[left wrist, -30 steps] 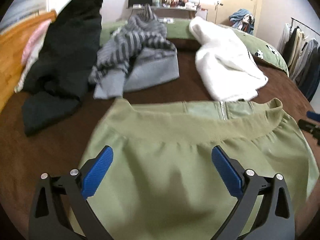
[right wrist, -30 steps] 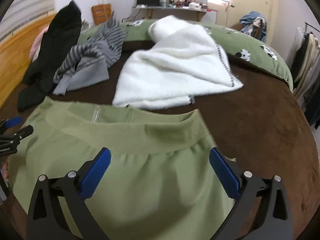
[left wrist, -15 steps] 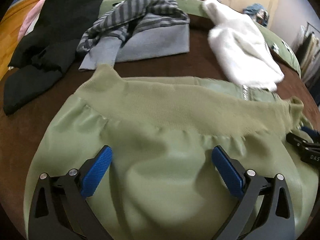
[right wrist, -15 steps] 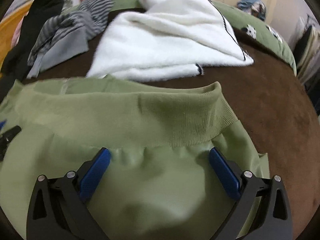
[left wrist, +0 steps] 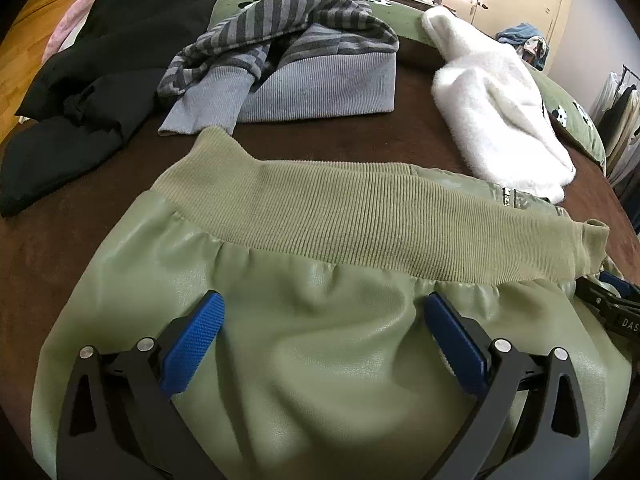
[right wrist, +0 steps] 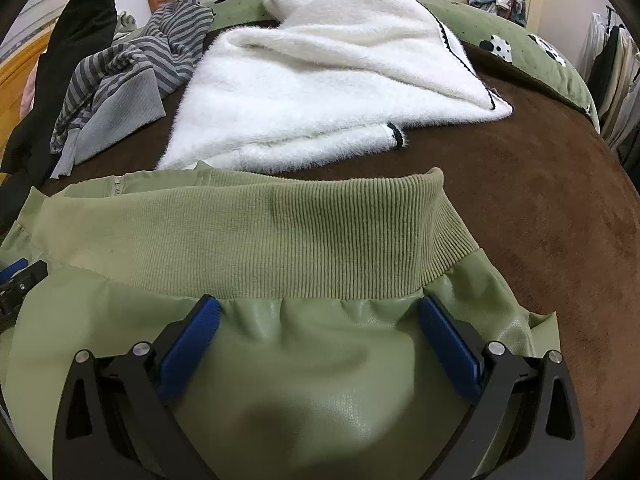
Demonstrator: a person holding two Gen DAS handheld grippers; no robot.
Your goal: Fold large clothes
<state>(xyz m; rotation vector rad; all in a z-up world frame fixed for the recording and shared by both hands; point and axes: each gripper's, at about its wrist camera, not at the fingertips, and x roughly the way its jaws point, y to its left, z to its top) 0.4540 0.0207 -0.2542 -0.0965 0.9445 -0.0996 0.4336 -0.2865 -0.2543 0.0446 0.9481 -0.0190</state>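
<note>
A green leather-look jacket (left wrist: pixel 304 344) with a ribbed knit hem (left wrist: pixel 360 224) lies flat on the brown bed; it also shows in the right wrist view (right wrist: pixel 304 360), with its hem (right wrist: pixel 280 236). My left gripper (left wrist: pixel 320 320) is open, low over the jacket's left half, just below the hem. My right gripper (right wrist: pixel 318 322) is open, low over the jacket's right half, fingertips at the hem seam. The right gripper's tip shows at the left wrist view's right edge (left wrist: pixel 612 304). The left gripper's tip shows at the right wrist view's left edge (right wrist: pixel 20 280).
Beyond the jacket lie a grey striped sweater (left wrist: pixel 288 52), a black garment (left wrist: pixel 104 52) at the left and a white fluffy garment (right wrist: pixel 328 80). A green patterned pillow (right wrist: pixel 532 52) edges the brown bedcover (right wrist: pixel 560 208). Hanging clothes (right wrist: pixel 612 68) stand at the right.
Both grippers have moved forward and down over the green jacket toward its ribbed hem. Both stay open.
</note>
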